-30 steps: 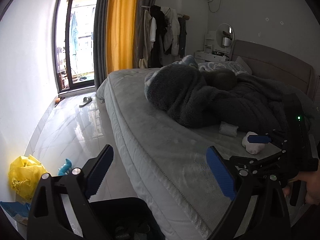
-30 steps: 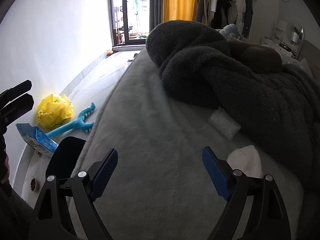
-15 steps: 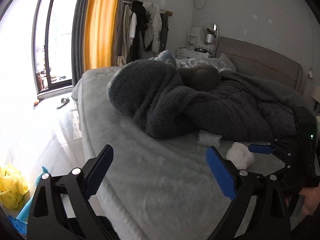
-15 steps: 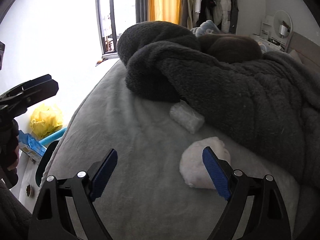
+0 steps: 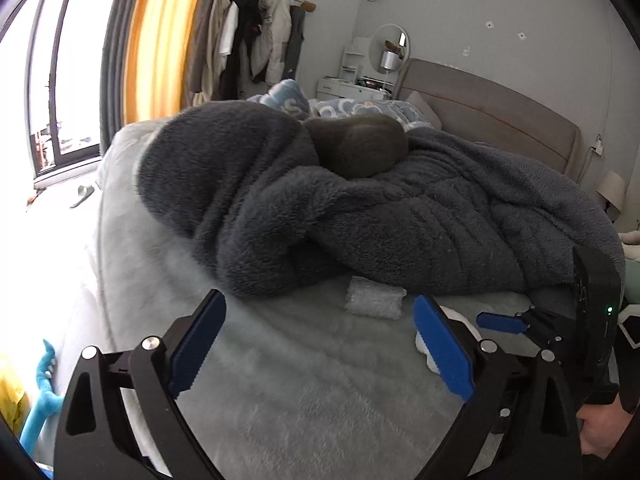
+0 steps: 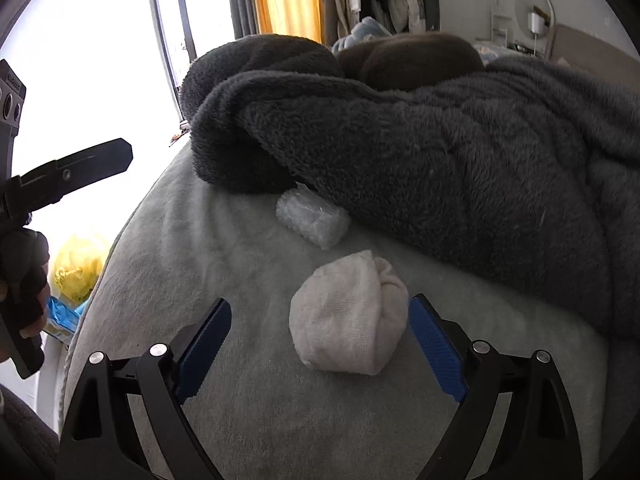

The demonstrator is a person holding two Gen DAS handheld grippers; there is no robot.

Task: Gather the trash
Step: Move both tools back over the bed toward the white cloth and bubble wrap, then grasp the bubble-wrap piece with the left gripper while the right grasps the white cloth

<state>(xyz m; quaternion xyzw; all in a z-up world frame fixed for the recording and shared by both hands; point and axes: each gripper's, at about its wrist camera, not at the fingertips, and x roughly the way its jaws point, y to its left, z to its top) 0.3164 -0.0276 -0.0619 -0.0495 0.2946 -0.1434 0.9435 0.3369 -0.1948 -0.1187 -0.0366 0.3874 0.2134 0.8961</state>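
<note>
A white balled-up cloth wad lies on the grey bed sheet, between the open fingers of my right gripper. A clear crumpled plastic wad lies just beyond it, against the dark blanket. In the left wrist view the plastic wad sits ahead of my open, empty left gripper, and the white wad shows partly behind its right finger. The right gripper's blue fingertip is seen beside the white wad.
A dark fleece blanket covers most of the bed, up to the headboard. On the floor at the left lie a yellow bag, a blue packet and a blue toy. Clothes hang by the curtain.
Both grippers have moved forward over the bed. The white wad now lies between the right gripper's fingers and the plastic wad is nearer to the left gripper. The bin has left view.
</note>
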